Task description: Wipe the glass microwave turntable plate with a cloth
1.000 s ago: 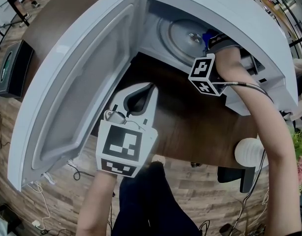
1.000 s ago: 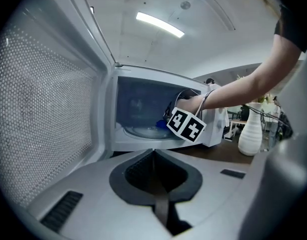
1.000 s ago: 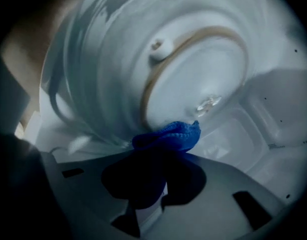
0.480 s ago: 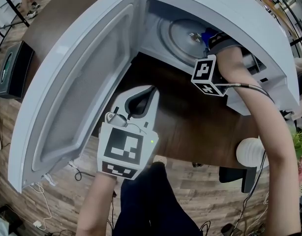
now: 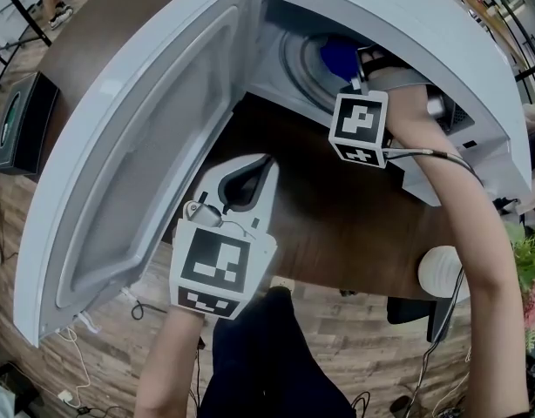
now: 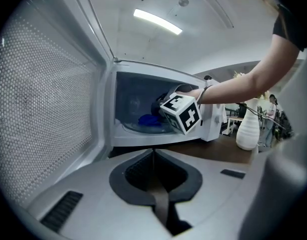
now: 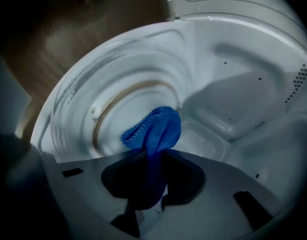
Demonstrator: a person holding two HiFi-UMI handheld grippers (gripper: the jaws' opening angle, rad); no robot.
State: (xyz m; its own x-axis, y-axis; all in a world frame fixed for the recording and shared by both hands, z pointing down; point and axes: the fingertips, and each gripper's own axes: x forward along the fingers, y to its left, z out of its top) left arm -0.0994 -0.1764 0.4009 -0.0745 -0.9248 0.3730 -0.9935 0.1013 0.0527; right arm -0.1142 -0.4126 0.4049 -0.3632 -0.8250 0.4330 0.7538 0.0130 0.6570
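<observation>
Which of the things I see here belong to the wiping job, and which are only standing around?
Part of the job:
- blue cloth, pinched in the right tongs
- glass turntable plate
- open microwave

Only standing around:
- left tongs, shut on nothing, outside the microwave
- white vase
- black box on the floor

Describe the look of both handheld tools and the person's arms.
The left tool is a white shell with dark jaw lining, topped by a white cube of black square markers. The right tool matches, with its own cube plus a black cable. Forearms bare; dark short sleeve.
</observation>
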